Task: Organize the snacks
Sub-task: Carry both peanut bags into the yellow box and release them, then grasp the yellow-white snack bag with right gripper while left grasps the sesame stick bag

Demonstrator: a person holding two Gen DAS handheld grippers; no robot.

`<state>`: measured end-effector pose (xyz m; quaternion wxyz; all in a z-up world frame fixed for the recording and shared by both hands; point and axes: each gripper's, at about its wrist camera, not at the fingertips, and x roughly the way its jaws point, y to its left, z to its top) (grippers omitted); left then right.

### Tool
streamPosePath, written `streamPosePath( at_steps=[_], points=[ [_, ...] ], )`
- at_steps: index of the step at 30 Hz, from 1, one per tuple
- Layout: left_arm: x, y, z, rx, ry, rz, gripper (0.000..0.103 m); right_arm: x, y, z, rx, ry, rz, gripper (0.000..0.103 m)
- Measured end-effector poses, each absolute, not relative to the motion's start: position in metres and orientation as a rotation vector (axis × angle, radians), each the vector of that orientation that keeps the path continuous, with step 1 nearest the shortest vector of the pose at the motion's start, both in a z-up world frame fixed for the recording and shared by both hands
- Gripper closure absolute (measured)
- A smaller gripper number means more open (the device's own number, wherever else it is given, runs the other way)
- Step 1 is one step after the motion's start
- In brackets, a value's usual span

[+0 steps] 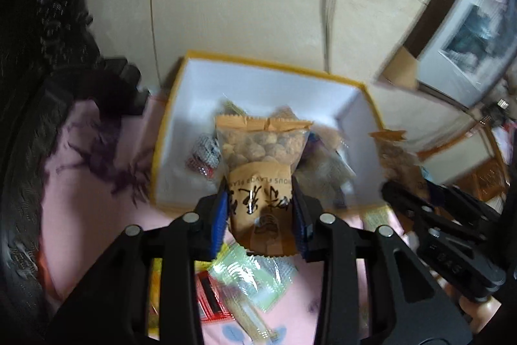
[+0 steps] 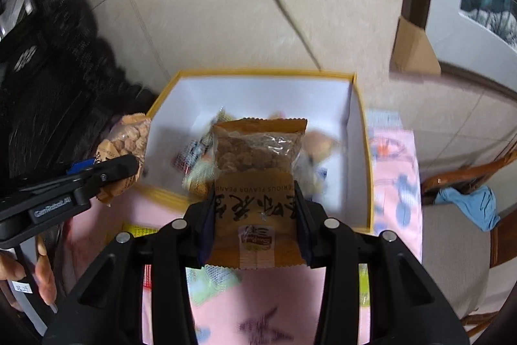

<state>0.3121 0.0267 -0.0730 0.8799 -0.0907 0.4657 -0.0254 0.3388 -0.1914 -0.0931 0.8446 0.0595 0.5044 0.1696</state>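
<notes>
My left gripper (image 1: 260, 202) is shut on an orange peanut packet (image 1: 261, 170), held over the near edge of a yellow-edged white box (image 1: 181, 131). My right gripper (image 2: 255, 206) is shut on a second orange peanut packet (image 2: 258, 170), held over the same box (image 2: 358, 151). Several wrapped snacks lie inside the box (image 2: 194, 157). In the right wrist view the left gripper (image 2: 110, 172) and its packet (image 2: 129, 144) show at the box's left. In the left wrist view the right gripper (image 1: 407, 193) and its packet (image 1: 394, 151) show at the right.
The box sits on a pink patterned cloth (image 1: 90, 183). Loose snack packets (image 1: 248, 277) lie on the cloth below my left gripper. A dark bag (image 2: 48, 70) is at the left, a wooden chair with a blue cloth (image 2: 468, 202) at the right, and a cardboard box (image 2: 413, 47) behind.
</notes>
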Motion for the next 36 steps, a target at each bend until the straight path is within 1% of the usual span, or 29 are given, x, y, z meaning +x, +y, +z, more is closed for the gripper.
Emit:
streamPosePath(
  at_steps=[1,2,3,4,5,10,12,13,16,18,21,25,30,36],
  points=[
    [0.322,0.028,-0.072,-0.18,0.97,-0.032,0.048,0.352,-0.19,-0.094,0.122,1.07,0.346,0.061],
    [0.333,0.03,-0.072,-0.177,0.972,-0.007,0.036,0.364,-0.188,-0.097,0.119,1.079,0.334,0.06],
    [0.341,0.033,-0.071,-0.179,0.974,0.014,0.018,0.371,-0.186,-0.1,0.115,1.091,0.33,0.058],
    [0.345,0.036,-0.071,-0.184,0.969,0.034,0.016,0.382,-0.185,-0.105,0.102,1.113,0.316,0.055],
    [0.347,0.038,-0.068,-0.192,0.963,0.041,0.016,0.387,-0.185,-0.109,0.086,1.121,0.295,0.048],
    [0.325,0.04,-0.059,-0.177,0.927,0.012,0.016,0.375,-0.196,-0.103,0.022,1.075,0.307,0.044],
    [0.308,0.041,-0.062,-0.192,0.924,-0.003,0.016,0.362,-0.202,-0.099,0.014,1.075,0.342,0.038],
    [0.301,0.04,-0.065,-0.199,0.926,-0.009,0.016,0.347,-0.208,-0.099,0.01,1.082,0.375,0.037],
    [0.266,0.039,-0.078,-0.232,0.937,-0.021,0.015,0.305,-0.223,-0.111,-0.007,1.142,0.405,0.037],
    [0.242,0.038,-0.094,-0.249,0.953,-0.018,0.014,0.27,-0.237,-0.131,0.012,1.196,0.401,0.037],
    [0.207,0.027,-0.128,-0.25,1.024,-0.04,0.014,0.201,-0.262,-0.174,0.052,1.294,0.374,0.037],
    [0.165,0.021,-0.171,-0.242,1.12,-0.023,0.014,0.153,-0.281,-0.207,0.091,1.382,0.321,0.037],
    [0.135,0.026,-0.199,-0.229,1.199,0.0,0.014,0.138,-0.287,-0.22,0.124,1.403,0.301,0.037],
    [0.117,0.034,-0.201,-0.231,1.217,0.017,0.014,0.139,-0.276,-0.233,0.08,1.402,0.311,0.037]
  ],
)
